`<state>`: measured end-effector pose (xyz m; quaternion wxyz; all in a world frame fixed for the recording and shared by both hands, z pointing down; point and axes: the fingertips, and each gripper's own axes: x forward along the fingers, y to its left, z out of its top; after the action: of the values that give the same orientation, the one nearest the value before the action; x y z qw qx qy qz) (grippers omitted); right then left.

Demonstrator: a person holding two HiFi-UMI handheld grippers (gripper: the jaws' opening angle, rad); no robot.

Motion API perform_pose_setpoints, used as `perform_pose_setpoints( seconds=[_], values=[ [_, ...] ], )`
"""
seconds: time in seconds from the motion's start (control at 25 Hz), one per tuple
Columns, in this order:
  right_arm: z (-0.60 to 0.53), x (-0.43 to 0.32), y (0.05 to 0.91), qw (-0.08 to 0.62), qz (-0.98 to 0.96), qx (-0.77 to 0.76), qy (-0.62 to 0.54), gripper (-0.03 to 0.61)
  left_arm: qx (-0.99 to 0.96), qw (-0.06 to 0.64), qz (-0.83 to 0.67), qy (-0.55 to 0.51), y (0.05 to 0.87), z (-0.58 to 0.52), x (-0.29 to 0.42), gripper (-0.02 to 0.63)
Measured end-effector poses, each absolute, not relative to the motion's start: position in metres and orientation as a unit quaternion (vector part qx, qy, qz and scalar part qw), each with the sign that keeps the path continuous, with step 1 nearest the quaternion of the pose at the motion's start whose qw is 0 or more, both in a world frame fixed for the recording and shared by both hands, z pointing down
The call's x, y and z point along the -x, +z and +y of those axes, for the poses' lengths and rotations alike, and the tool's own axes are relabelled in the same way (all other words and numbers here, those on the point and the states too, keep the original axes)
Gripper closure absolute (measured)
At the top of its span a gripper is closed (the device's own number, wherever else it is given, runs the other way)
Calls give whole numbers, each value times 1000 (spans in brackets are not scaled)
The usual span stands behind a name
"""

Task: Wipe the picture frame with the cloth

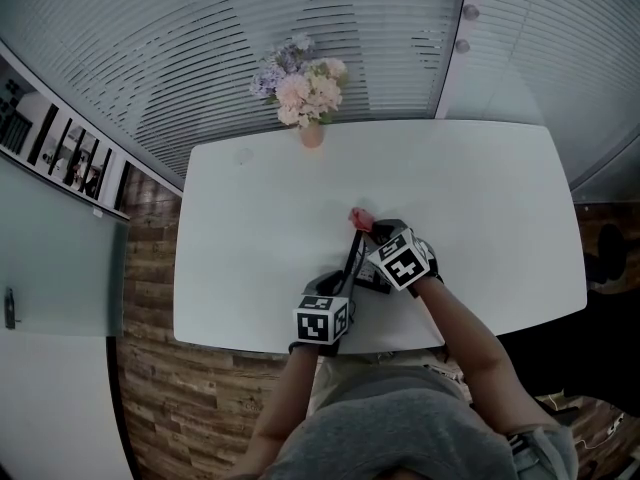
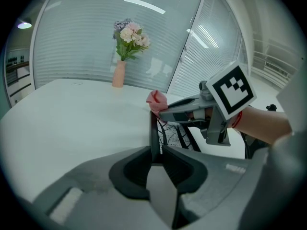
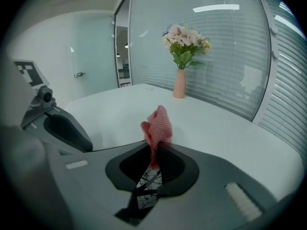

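The left gripper (image 2: 156, 150) has its jaws closed narrow on the thin edge of the picture frame (image 2: 154, 131). The right gripper (image 3: 154, 155) has its jaws closed on the pink cloth (image 3: 157, 126), which bunches up above the jaw tips.

- Right gripper view only: a black-and-white patterned face of the frame (image 3: 144, 191), seen below the jaws.
- Left gripper view only: the right gripper (image 2: 162, 113) brings the cloth (image 2: 156, 99) to the frame's top end.
- Head view only: the frame (image 1: 354, 260) stands on edge over the white table (image 1: 250, 228), near the table's front edge, with the left gripper (image 1: 338, 290) below it and the right gripper (image 1: 374, 230) and cloth (image 1: 359, 217) at its far end.

Contact between cloth and frame cannot be confirmed. The frame's lower part is hidden by the grippers in the head view. Both forearms reach forward and converge over the table edge.
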<state>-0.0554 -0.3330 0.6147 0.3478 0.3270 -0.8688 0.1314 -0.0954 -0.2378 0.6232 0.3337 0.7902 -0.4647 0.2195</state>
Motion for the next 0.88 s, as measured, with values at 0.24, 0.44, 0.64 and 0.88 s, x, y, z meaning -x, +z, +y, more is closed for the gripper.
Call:
perform_pose_setpoints(
  seconds=[0.24, 0.44, 0.64, 0.88],
  values=[
    [-326, 57, 617, 356, -868, -319, 133, 535, -790, 331, -467, 220, 623, -239, 95, 546],
    [-317, 60, 617, 363, -869, -307, 136, 535, -789, 331, -469, 220, 623, -238, 96, 546],
    [-305, 64, 617, 369, -872, -292, 135, 535, -789, 329, -471, 219, 623, -239, 95, 546],
    [-291, 69, 617, 373, -876, -274, 135, 535, -786, 331, -475, 217, 623, -239, 95, 546]
  ],
)
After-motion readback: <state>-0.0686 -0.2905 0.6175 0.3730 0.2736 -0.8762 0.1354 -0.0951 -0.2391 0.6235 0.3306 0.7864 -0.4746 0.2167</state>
